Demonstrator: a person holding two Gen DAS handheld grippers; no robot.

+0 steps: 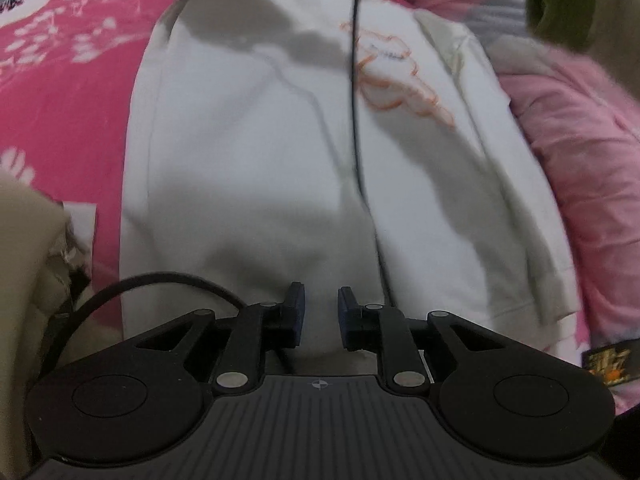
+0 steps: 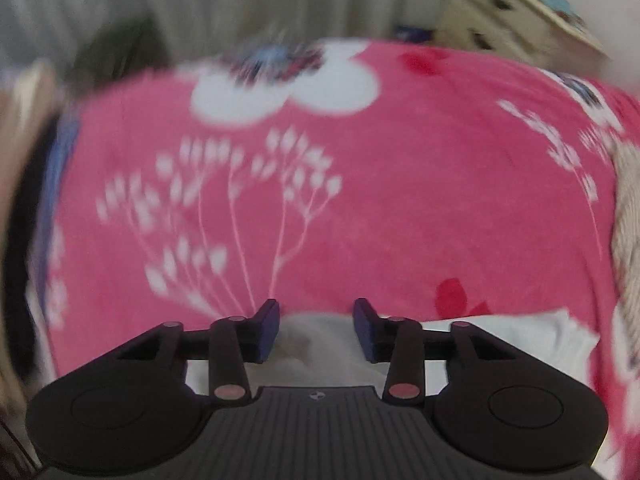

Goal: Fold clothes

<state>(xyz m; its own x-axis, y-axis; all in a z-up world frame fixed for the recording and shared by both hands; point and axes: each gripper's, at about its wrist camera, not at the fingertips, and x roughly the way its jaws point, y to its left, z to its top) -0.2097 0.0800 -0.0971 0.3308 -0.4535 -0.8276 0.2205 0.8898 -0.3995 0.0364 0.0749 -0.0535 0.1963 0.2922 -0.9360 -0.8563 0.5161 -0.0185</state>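
Observation:
A white sweatshirt (image 1: 256, 152) with an orange outline print lies on a pink flowered bedspread (image 1: 60, 92), sleeves folded in along its sides. My left gripper (image 1: 321, 304) is open and empty, hovering over the garment's near end. In the right wrist view my right gripper (image 2: 316, 316) is open and empty, with a white piece of cloth (image 2: 500, 332) just under and behind its fingers, lying on the pink bedspread (image 2: 400, 200). That view is blurred.
A pile of pink clothes (image 1: 580, 152) lies right of the sweatshirt, with green cloth (image 1: 560, 0) behind. Beige cloth (image 1: 28, 240) sits at the left. A thin black cable (image 1: 354, 100) hangs across the sweatshirt. A curtain (image 2: 240, 0) hangs behind the bed.

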